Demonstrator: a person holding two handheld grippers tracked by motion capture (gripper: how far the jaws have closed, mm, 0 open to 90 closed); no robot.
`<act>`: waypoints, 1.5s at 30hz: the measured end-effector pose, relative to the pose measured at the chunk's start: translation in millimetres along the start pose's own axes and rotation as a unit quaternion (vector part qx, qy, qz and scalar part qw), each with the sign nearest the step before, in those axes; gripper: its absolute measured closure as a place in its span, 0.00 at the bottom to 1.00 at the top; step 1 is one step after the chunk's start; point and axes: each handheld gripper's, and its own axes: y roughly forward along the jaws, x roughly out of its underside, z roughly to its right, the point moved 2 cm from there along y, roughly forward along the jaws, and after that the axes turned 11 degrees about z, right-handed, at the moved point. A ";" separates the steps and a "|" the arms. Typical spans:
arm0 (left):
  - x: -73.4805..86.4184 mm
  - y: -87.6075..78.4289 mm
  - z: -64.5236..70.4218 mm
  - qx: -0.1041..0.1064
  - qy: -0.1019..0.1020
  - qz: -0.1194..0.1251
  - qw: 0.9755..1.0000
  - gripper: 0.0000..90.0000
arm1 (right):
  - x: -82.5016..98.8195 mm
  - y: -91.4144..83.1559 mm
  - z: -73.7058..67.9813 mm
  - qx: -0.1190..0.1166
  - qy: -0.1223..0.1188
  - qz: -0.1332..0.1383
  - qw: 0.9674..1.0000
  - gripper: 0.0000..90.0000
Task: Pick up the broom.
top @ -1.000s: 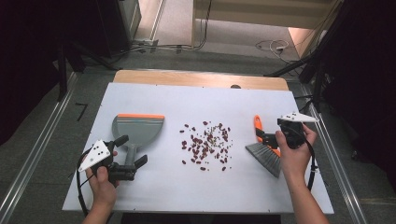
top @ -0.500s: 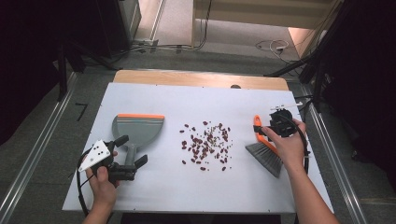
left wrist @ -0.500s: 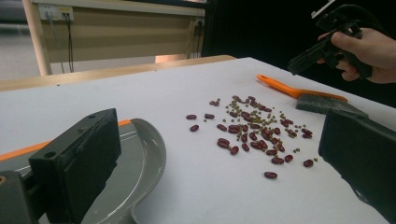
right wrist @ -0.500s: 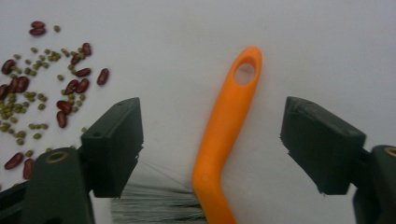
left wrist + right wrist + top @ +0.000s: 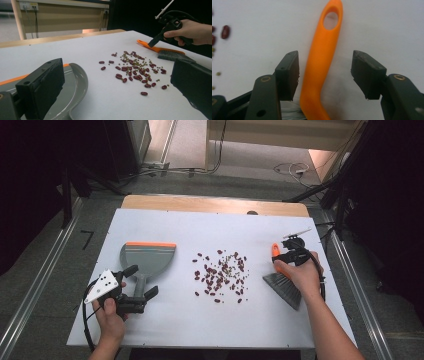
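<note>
Right gripper (image 5: pixel 325 75) down over the brush (image 5: pixel 282 281) near the tabletop's right edge, jaws just closing, orange handle between them, left pad close, right pad clear; bristles half hidden by the hand. Left gripper (image 5: pixel 140 284) wide open astride the dustpan (image 5: pixel 148 258) handle, holding nothing. Beans (image 5: pixel 220 275) mid-table.

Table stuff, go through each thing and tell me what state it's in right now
Brush: flat on the table, orange handle between the right tool's jaws, not yet clamped.
Dustpan: flat, empty, handle toward the left tool.
Beans: scattered loose mid-table, unswept.
Right tool: open, jaws just closing around the handle.
Left tool: open, nothing gripped.
</note>
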 end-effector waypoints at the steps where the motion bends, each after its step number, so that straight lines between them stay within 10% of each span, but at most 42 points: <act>1: 0.2 0.2 0.1 0.001 0.001 -0.001 1.000 0.00 | -0.2 0.9 -0.5 0.003 0.006 -0.002 1.000 0.46; 9: 0.6 0.6 -0.4 0.003 0.002 -0.002 1.000 0.00 | -1.4 7.1 -3.0 0.002 0.071 -0.034 0.997 0.50; 27: 1.6 2.2 -1.6 0.003 0.004 -0.006 1.000 0.00 | -4.4 9.2 -17.7 0.044 0.054 -0.055 0.996 0.66; 45: -3.4 2.3 2.3 0.001 0.024 -0.008 1.000 0.00 | 1.9 7.5 -12.0 0.034 0.084 -0.025 0.996 0.74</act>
